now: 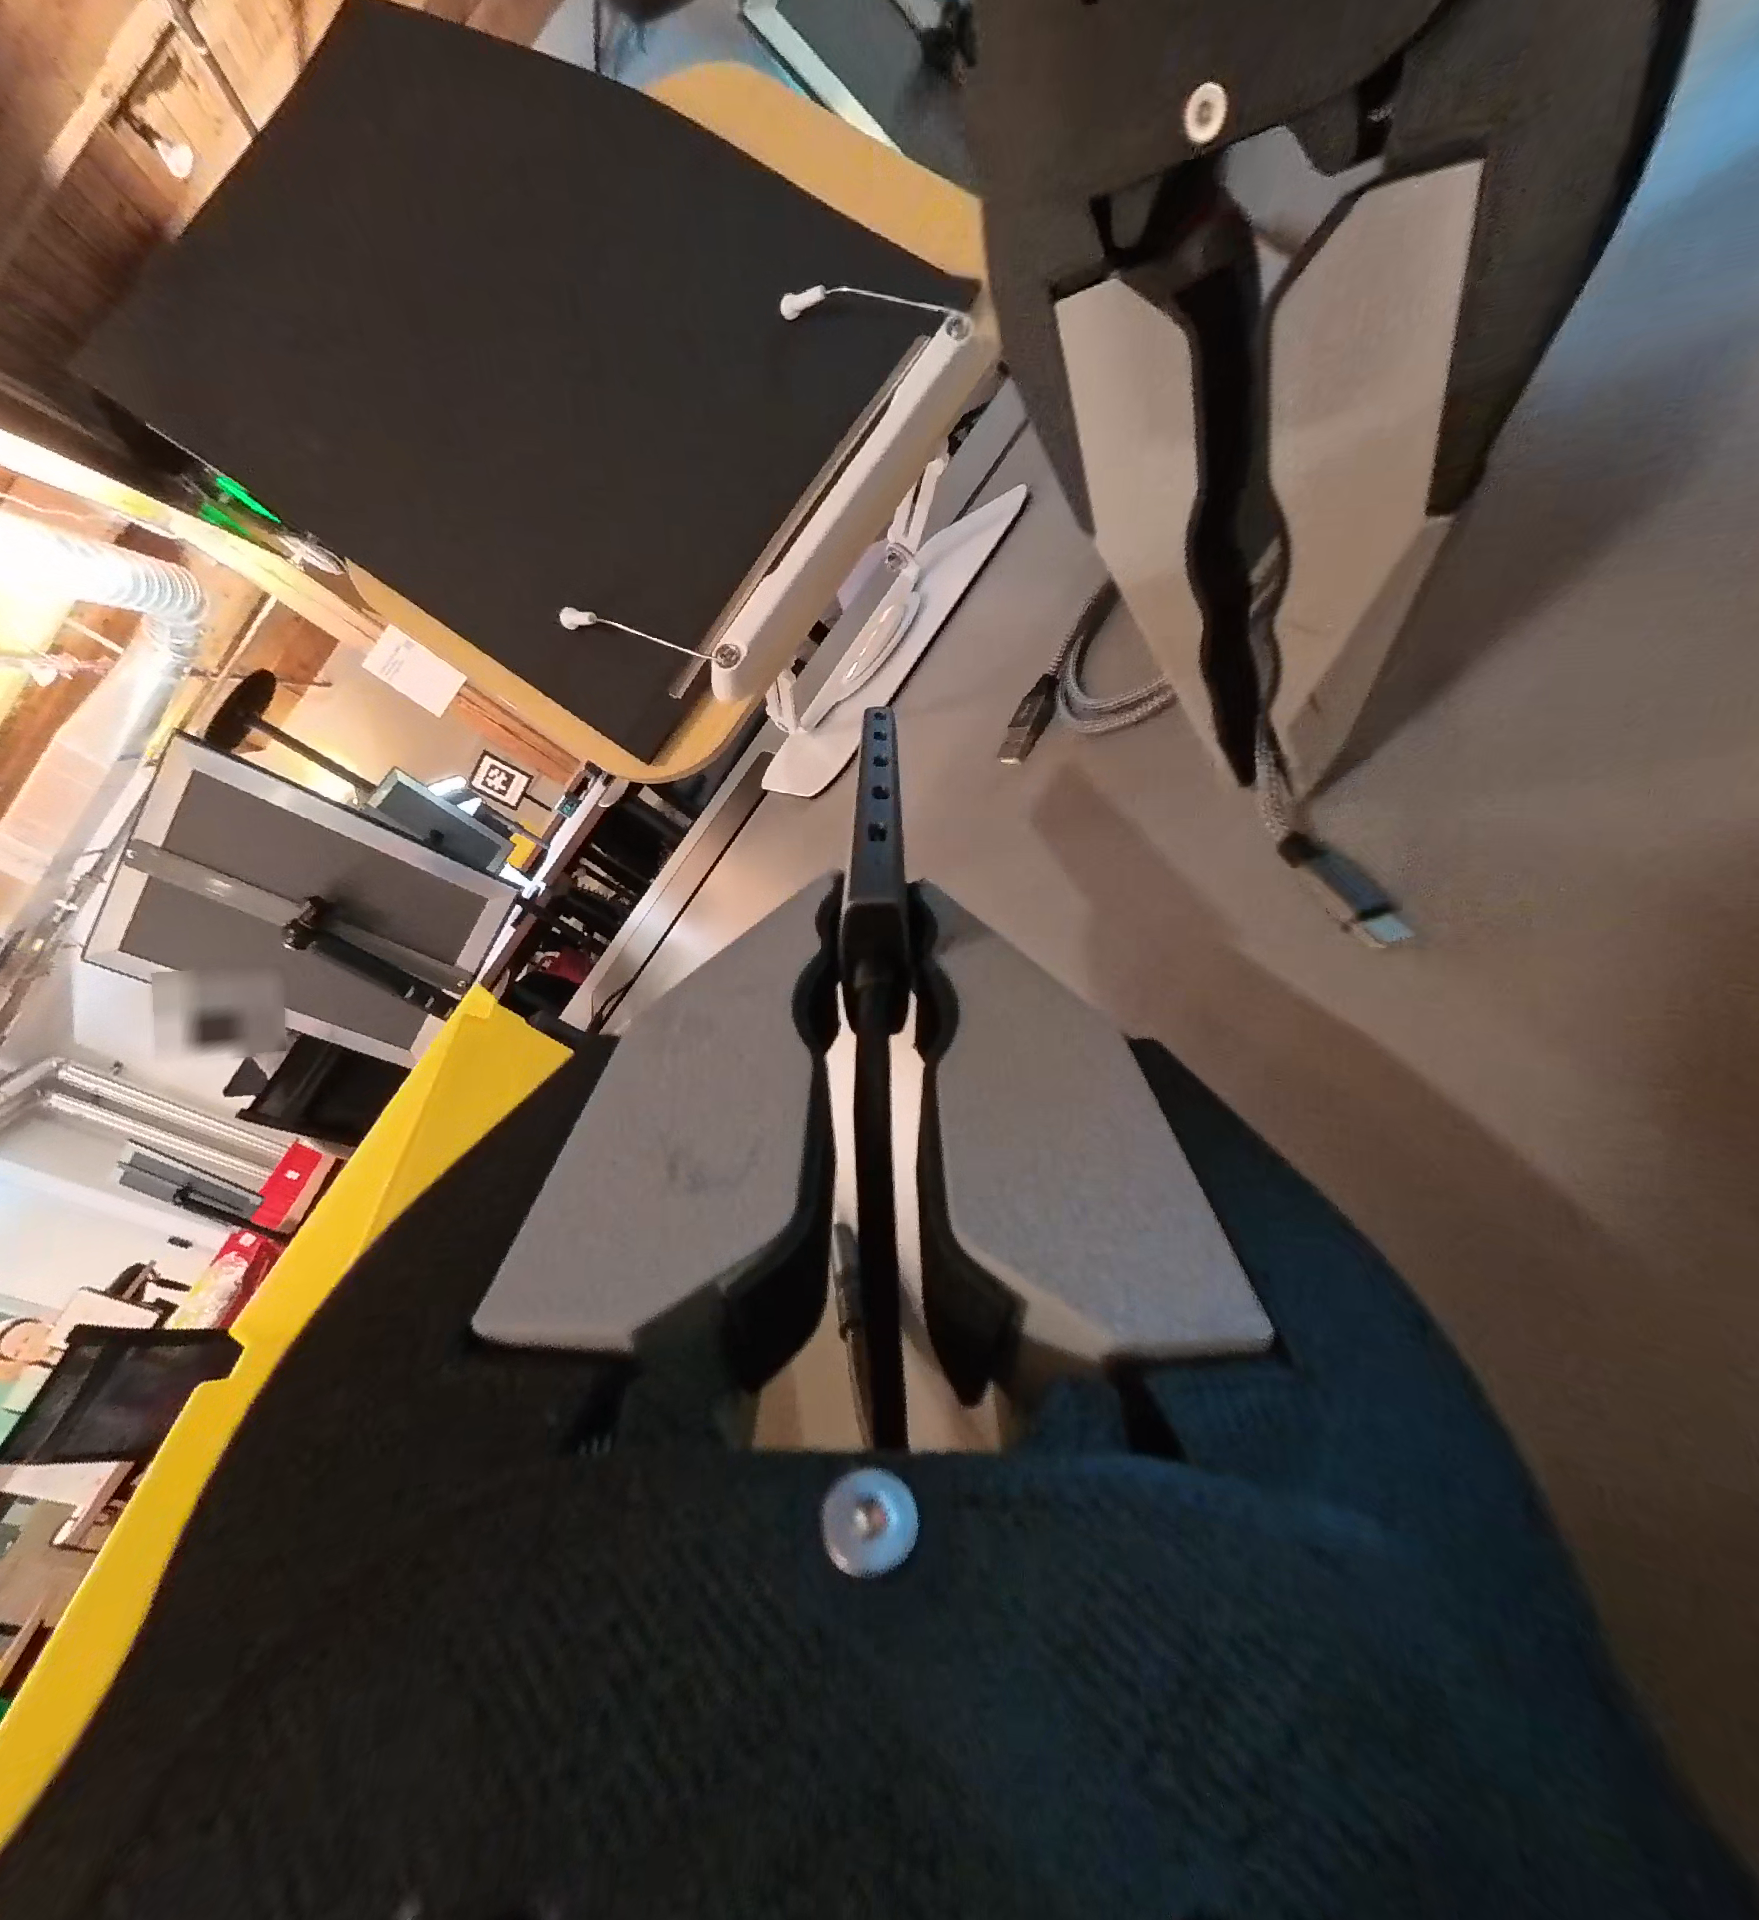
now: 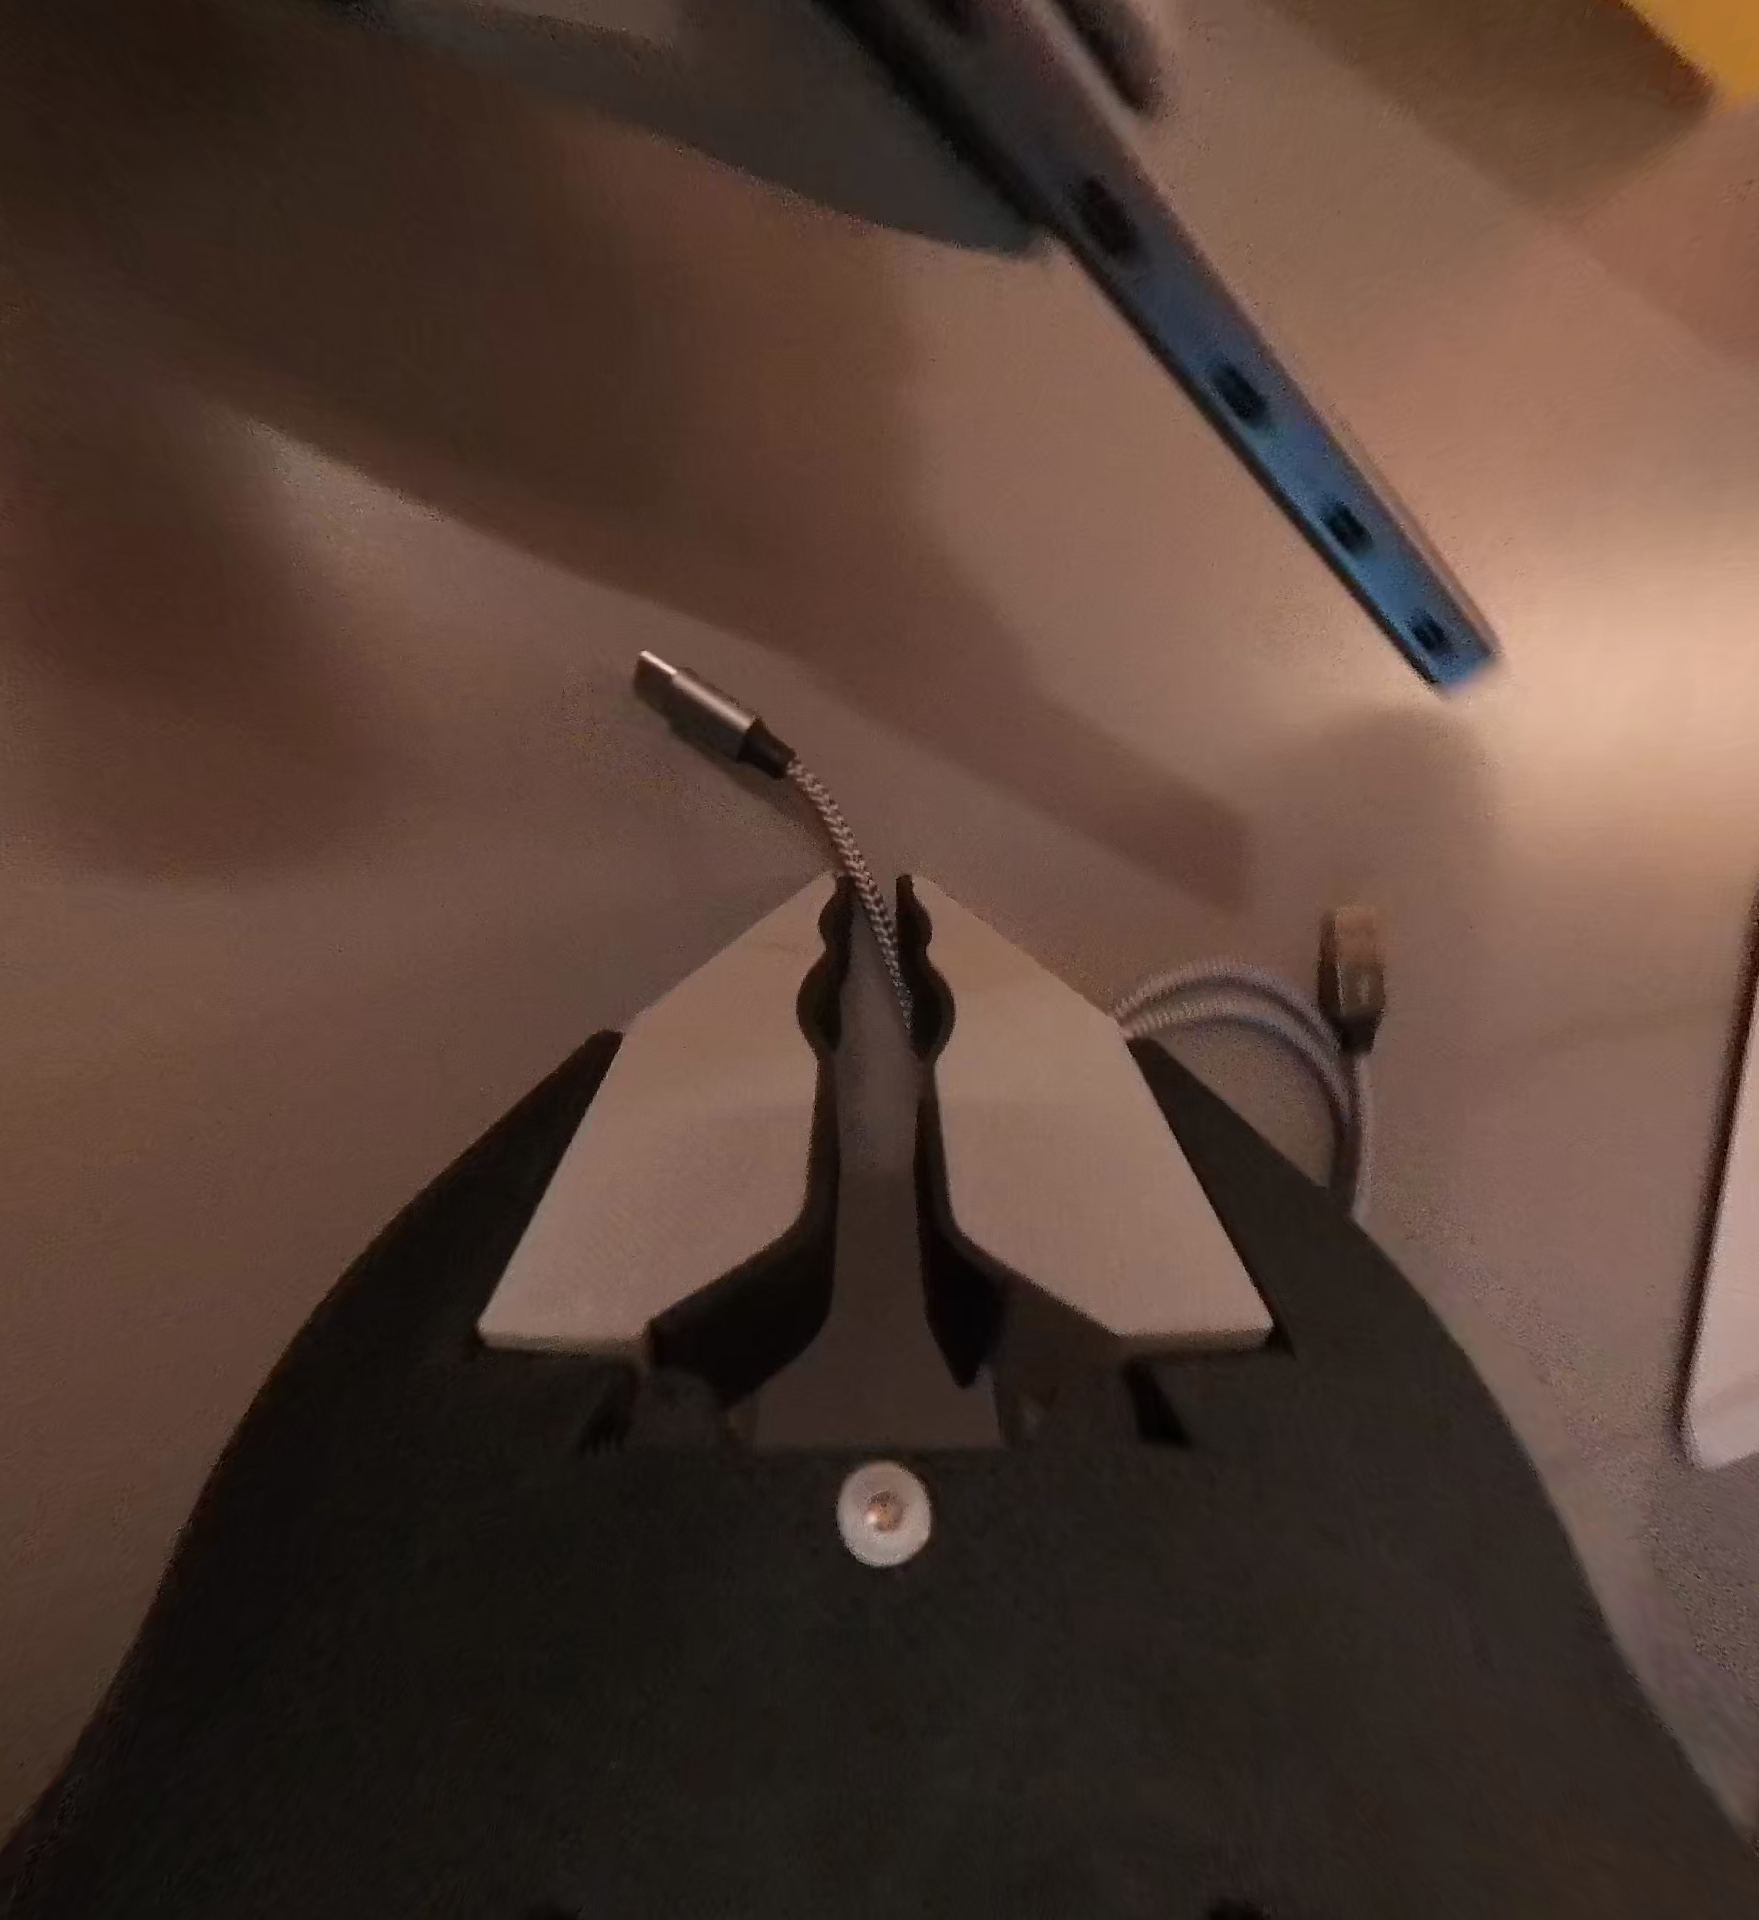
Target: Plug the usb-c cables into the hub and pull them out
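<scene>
- Hub [image 1: 877, 821], slim and dark, is standing edge-on at centre of the left wrist view, port row facing the lens, its own black lead running back between the fingers.
- Left hand-held gripper [image 1: 873, 940] is clenching the hub's near end.
- In the right wrist view the hub [image 2: 1301, 416] is slanting across the upper right, blurred.
- Braided usb-c cable [image 2: 859, 862] is sitting pinched in the right hand-held gripper [image 2: 870, 935]; its plug [image 2: 698, 712] is pointing to upper left, well apart from the hub.
- Second braided cable [image 2: 1259, 1013] is lying coiled on the grey desk [image 2: 335, 727], right of centre.
- White stand [image 1: 896, 634] is resting on the desk behind the hub.
</scene>
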The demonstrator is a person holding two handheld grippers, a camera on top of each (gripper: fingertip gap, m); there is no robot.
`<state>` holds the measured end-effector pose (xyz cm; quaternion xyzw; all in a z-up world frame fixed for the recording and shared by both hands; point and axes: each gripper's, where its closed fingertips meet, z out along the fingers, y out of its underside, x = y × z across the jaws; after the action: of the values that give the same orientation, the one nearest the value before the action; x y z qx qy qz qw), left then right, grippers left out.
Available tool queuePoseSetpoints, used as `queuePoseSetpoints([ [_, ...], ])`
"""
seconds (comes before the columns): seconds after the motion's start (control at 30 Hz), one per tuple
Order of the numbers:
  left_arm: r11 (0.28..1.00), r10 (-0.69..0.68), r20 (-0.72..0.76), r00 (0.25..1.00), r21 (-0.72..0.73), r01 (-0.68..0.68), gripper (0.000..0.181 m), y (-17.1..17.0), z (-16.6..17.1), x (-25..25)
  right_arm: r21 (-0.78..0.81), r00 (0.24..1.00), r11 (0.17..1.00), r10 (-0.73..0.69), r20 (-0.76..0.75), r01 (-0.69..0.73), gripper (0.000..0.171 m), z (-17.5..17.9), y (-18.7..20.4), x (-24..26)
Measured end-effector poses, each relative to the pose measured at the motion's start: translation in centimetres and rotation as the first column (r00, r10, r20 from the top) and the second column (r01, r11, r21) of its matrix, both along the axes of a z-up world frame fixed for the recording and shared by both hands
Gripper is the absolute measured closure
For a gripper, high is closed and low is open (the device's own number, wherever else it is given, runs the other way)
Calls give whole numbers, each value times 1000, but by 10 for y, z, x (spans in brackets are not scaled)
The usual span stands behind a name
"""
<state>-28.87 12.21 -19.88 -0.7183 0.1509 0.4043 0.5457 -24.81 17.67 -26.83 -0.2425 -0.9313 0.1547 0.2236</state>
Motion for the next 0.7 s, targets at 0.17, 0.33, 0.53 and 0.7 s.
queuePoseSetpoints([
  [0.17, 1000, -4, -29, 1000, -24, 3, 174, 1, -4, 2, -170, 896, 883, -414, 162, 438, 170, -3, 26, 17],
  [0.33, 1000, -9, -24, 1000, -9, 8, 174, -1, -2, 3, -460, 775, 639, -387, 500, 616, 169, 15, -9, 47],
  [0.53, 1000, -17, -48, 999, -20, 16, 174, -1, -4, 5, -447, 774, 633, -491, 399, 632, 152, 16, 5, 37],
  [0.7, 999, -26, -55, 998, -28, 24, 174, 0, -5, 7, -335, 831, 760, -506, 233, 557, 139, 13, 9, 27],
])
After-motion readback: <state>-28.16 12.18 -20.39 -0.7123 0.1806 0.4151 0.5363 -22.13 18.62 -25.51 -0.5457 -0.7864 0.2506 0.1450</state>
